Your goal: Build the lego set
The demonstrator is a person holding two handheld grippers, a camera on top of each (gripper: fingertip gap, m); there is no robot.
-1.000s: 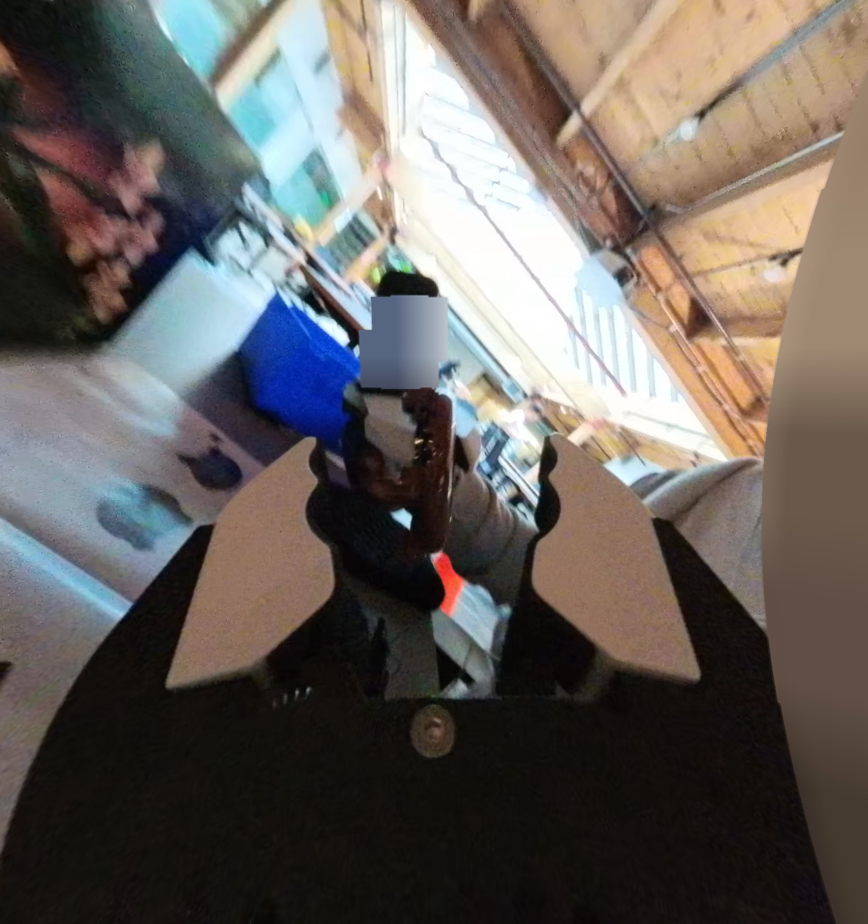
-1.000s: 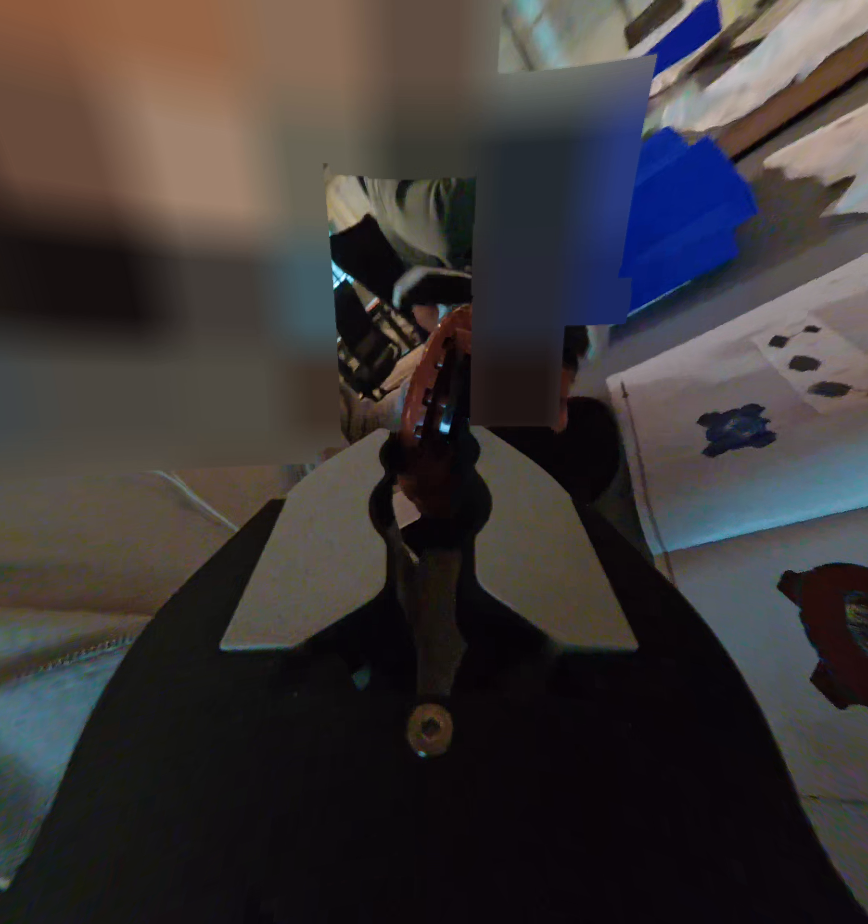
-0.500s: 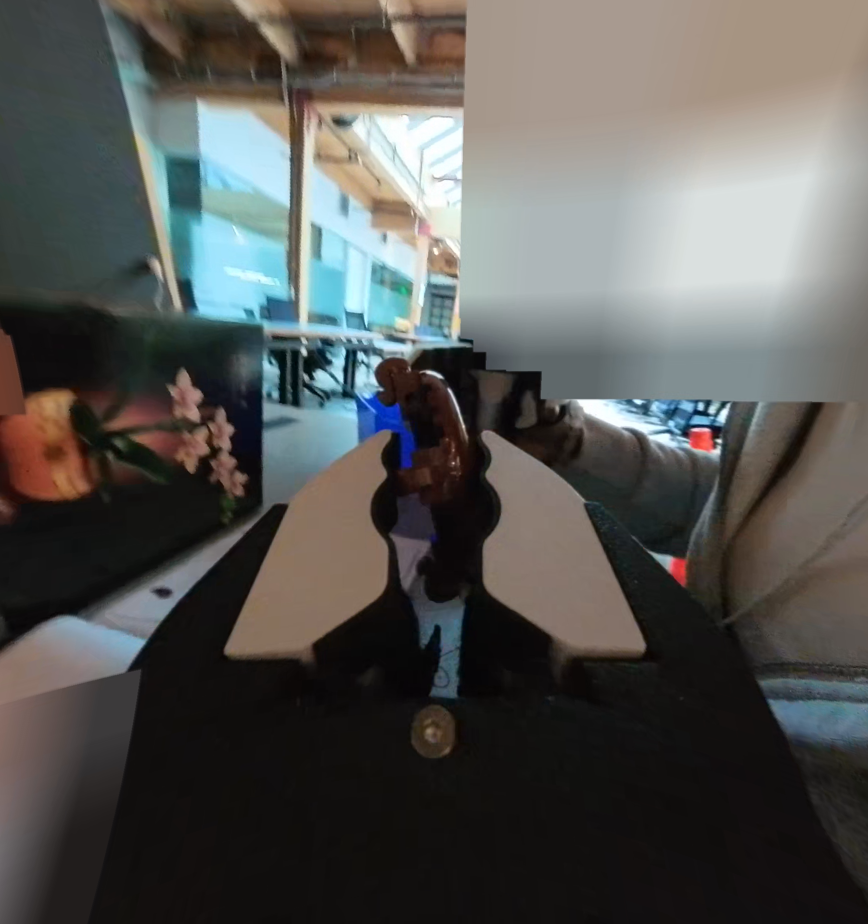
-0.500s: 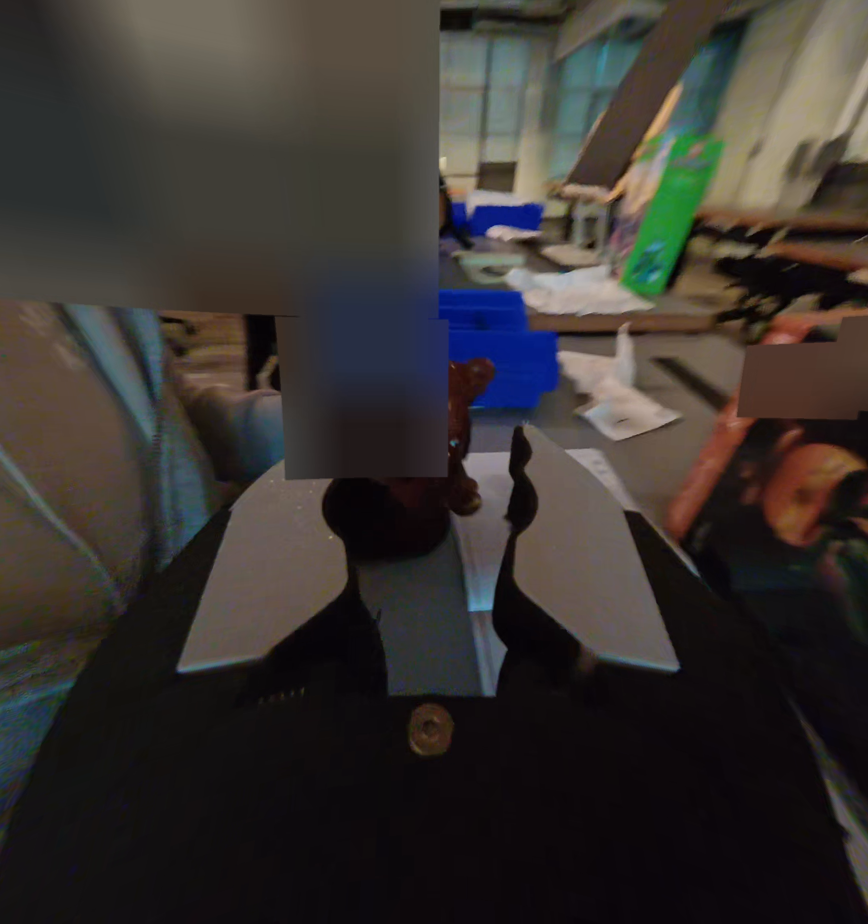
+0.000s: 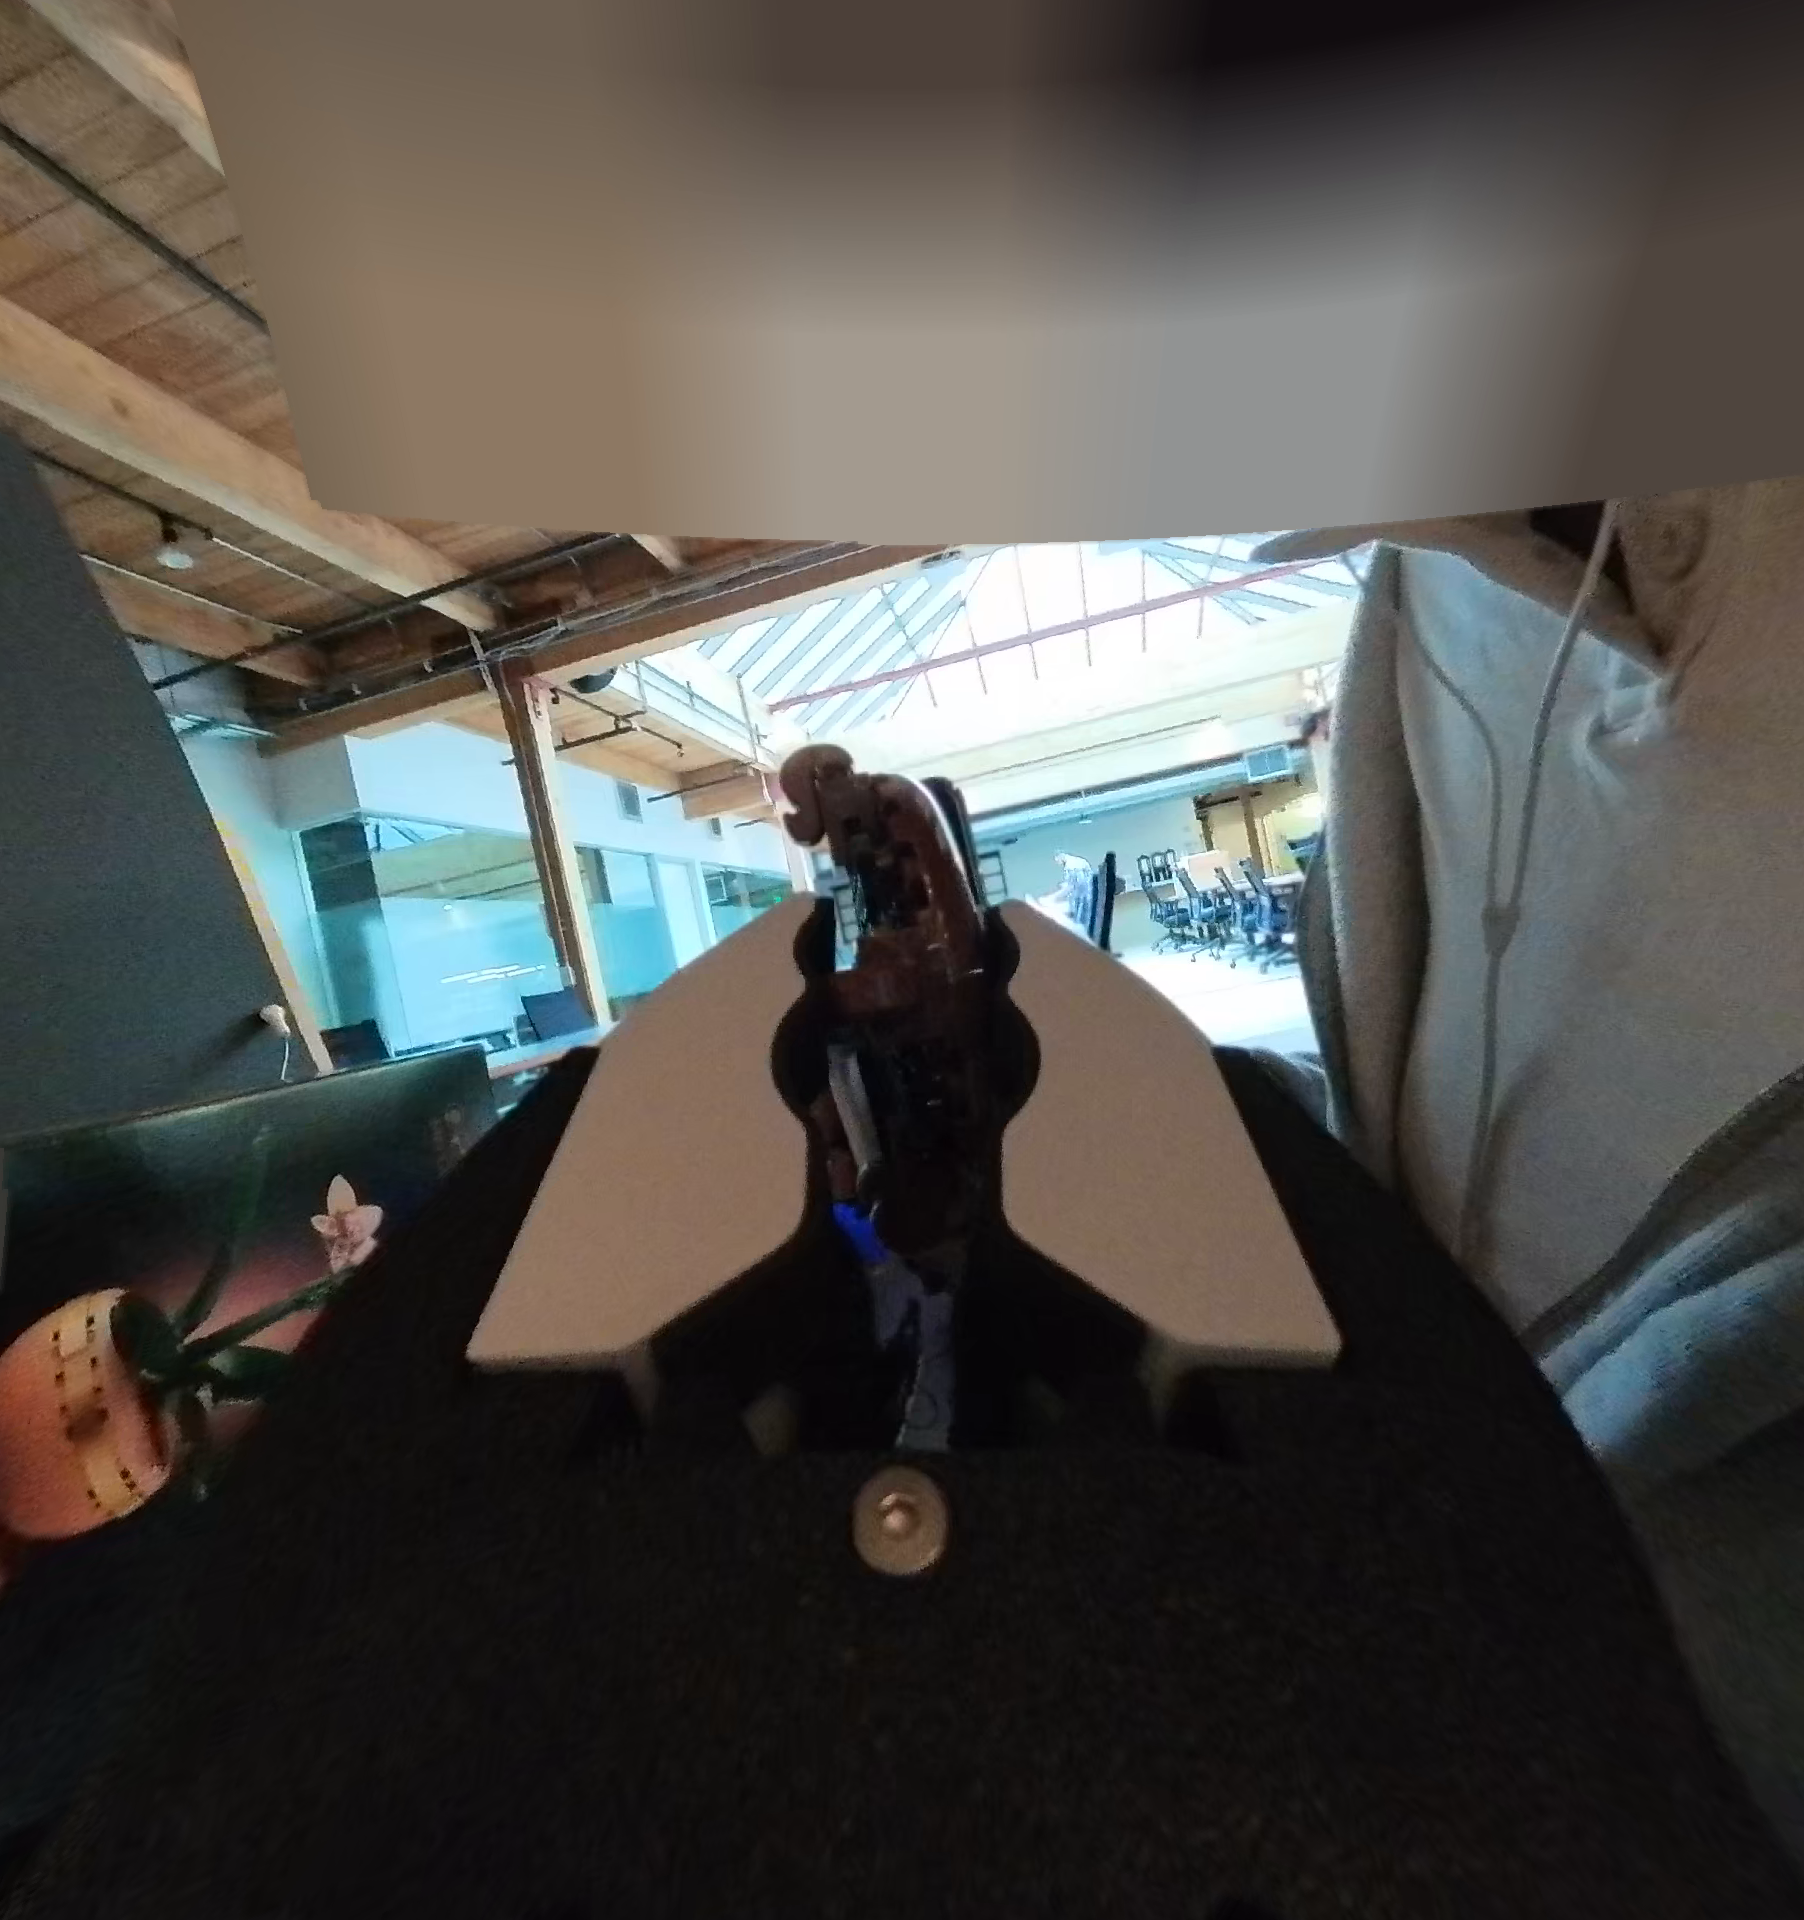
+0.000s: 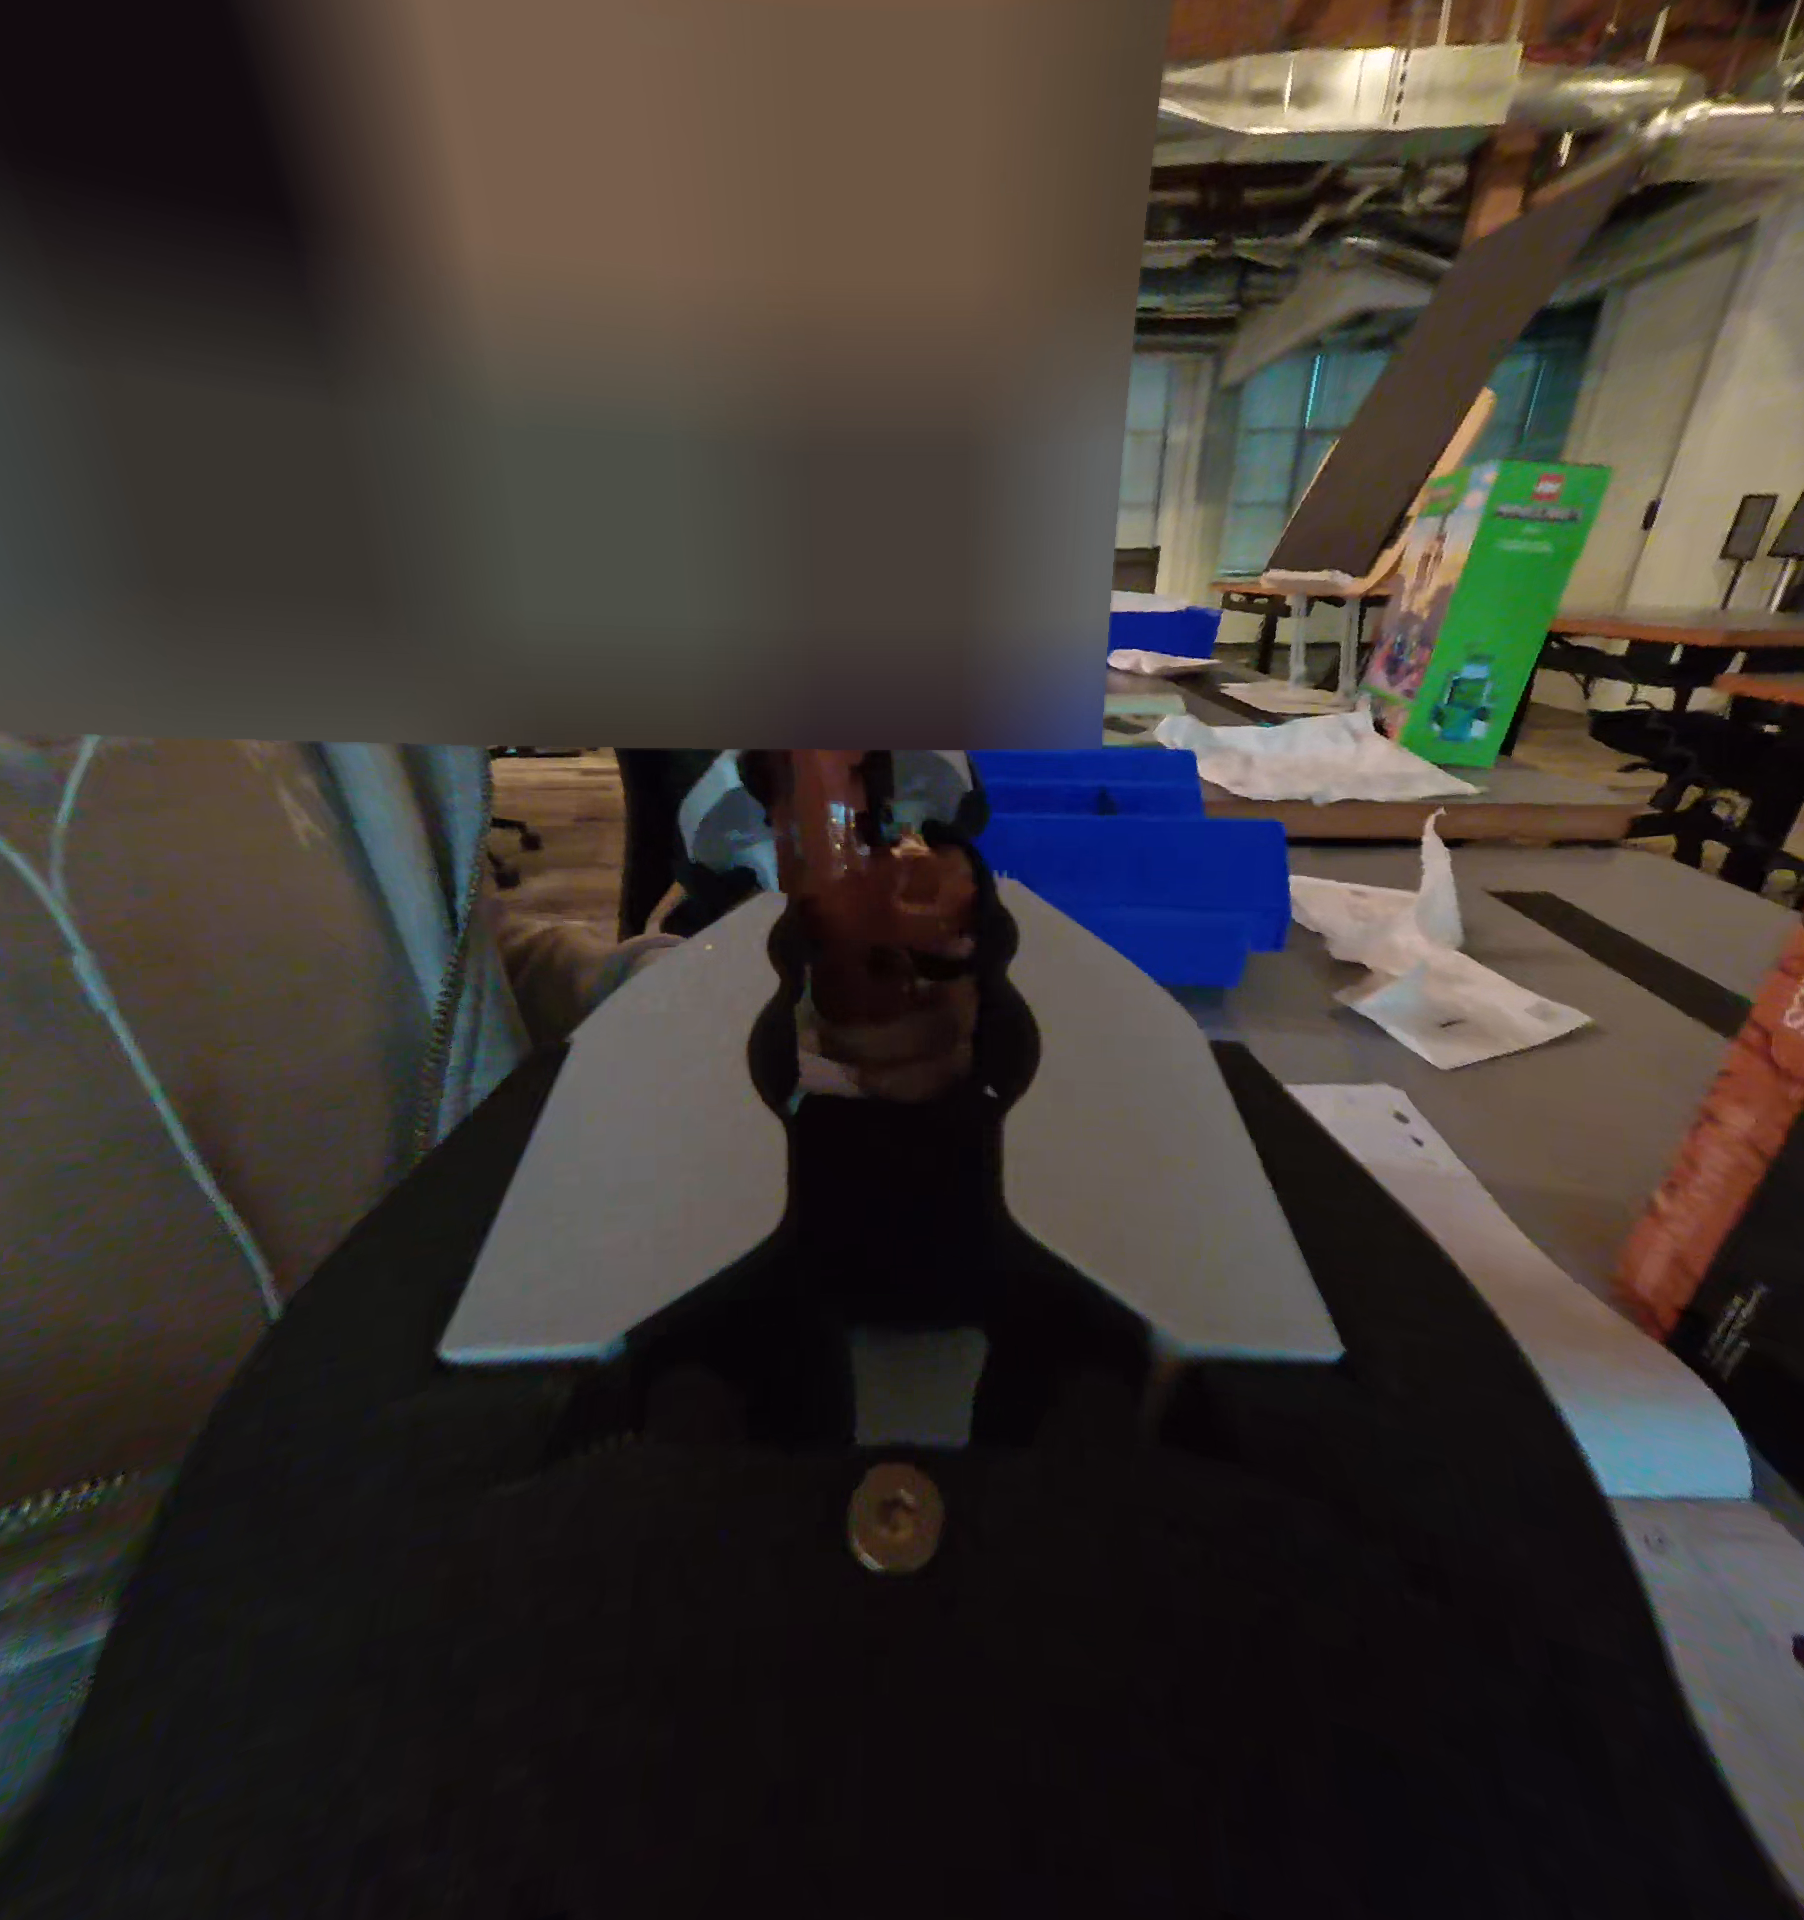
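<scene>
both grippers (image 5: pixel 903 914) (image 6: pixel 893 914) on brown piece (image 5: pixel 893 883)

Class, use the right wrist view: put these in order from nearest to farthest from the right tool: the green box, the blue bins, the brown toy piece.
1. Brown toy piece: between the fingers of the right tool.
2. Blue bins: just beyond, to the right on the grey table.
3. Green box: far back, upper right, standing by a leaning board.

Right side: grey table (image 6: pixel 1563 1153) open between blue bins (image 6: pixel 1137 883) and crumpled paper (image 6: pixel 1397 935). Black-and-orange box (image 6: pixel 1771 1226) blocks right edge. Person's grey hoodie (image 6: pixel 202 1091) close on left. Paper sheet (image 6: pixel 1563 1340) flat, passable.
</scene>
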